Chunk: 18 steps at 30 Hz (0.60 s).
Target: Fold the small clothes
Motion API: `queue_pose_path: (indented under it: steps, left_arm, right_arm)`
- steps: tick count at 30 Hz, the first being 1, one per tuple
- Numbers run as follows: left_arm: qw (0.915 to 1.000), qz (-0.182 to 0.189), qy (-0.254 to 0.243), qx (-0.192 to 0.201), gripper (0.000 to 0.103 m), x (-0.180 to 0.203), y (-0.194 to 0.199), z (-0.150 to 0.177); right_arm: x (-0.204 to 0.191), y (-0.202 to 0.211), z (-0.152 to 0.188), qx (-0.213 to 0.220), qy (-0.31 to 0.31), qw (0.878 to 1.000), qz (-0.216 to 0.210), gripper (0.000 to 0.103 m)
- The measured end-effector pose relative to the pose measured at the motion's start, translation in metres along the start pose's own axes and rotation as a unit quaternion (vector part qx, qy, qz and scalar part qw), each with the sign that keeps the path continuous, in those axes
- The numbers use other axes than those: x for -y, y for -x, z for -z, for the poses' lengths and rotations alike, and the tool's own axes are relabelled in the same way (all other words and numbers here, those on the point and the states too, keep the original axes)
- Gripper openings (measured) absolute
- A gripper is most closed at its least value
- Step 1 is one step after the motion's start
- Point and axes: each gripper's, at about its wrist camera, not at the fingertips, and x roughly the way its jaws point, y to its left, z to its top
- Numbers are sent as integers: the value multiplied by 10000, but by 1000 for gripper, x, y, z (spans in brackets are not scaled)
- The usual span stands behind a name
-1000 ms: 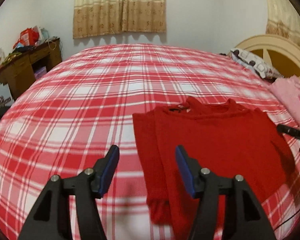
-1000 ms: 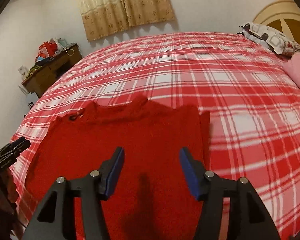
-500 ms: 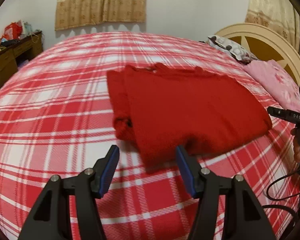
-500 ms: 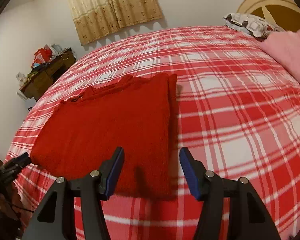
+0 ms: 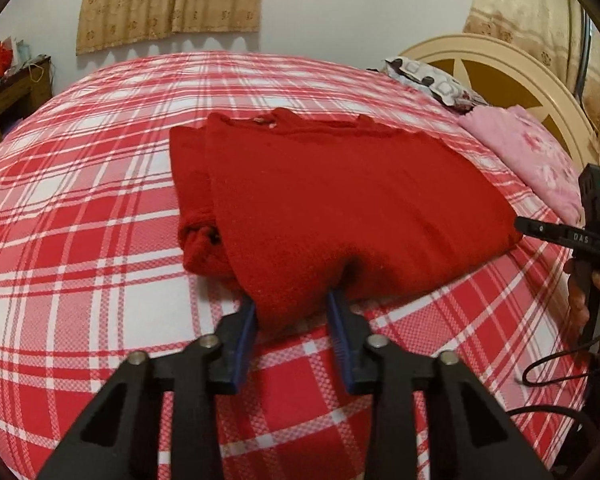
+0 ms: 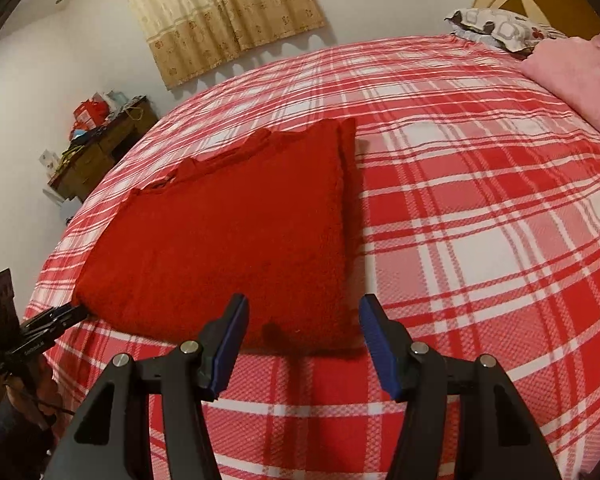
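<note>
Red knit sweater [image 5: 340, 200] on plaid bed [image 5: 80, 208]: left gripper [image 5: 292, 320] has closed in, fingers now straddling hem corner, not yet clamped; right gripper [image 6: 300, 334] open at opposite corner.

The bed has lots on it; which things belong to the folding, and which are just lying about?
In the job:
red sweater
left gripper, straddling its near corner
right gripper, open at the hem

Lying about:
pink blanket
patterned pillow
cluttered desk
</note>
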Motion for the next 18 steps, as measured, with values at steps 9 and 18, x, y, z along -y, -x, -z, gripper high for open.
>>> queue_pose_path:
  steps: [9,18]
  left_arm:
    - [9973,101,-458,-556,11,-14,3,-11]
    - [9948,18,-497,-887,9,-31,8,1]
  right_arm:
    - [-8,14,-3,175,342,9988,289,5]
    - [1,-2,11,-297,308,9982,416,5]
